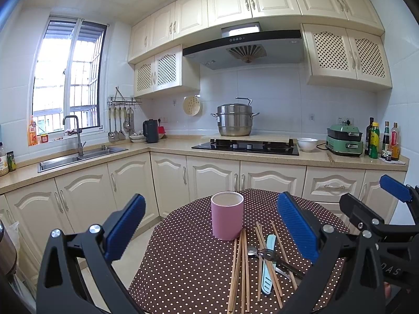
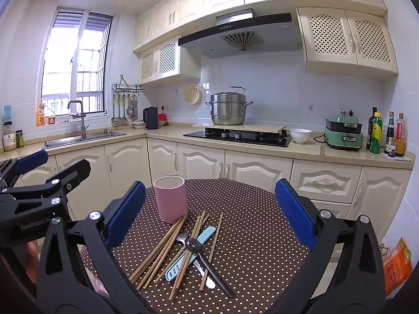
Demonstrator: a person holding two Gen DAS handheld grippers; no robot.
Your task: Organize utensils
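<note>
Kitchen; brown polka-dot round tabletop (image 2: 248, 209) holds an upright pink cylindrical cup (image 2: 170, 198) beside scattered wooden chopsticks (image 2: 159, 251). Left gripper (image 1: 209, 225) and right gripper (image 2: 209, 214) hover, jaws spread, empty.

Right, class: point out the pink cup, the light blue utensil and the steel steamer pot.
pink cup (image 1: 227, 218): left wrist view, front of its wall.
light blue utensil (image 2: 192, 252): right wrist view, middle of its length.
steel steamer pot (image 2: 228, 110): right wrist view, its side, on the board over the hob.
</note>
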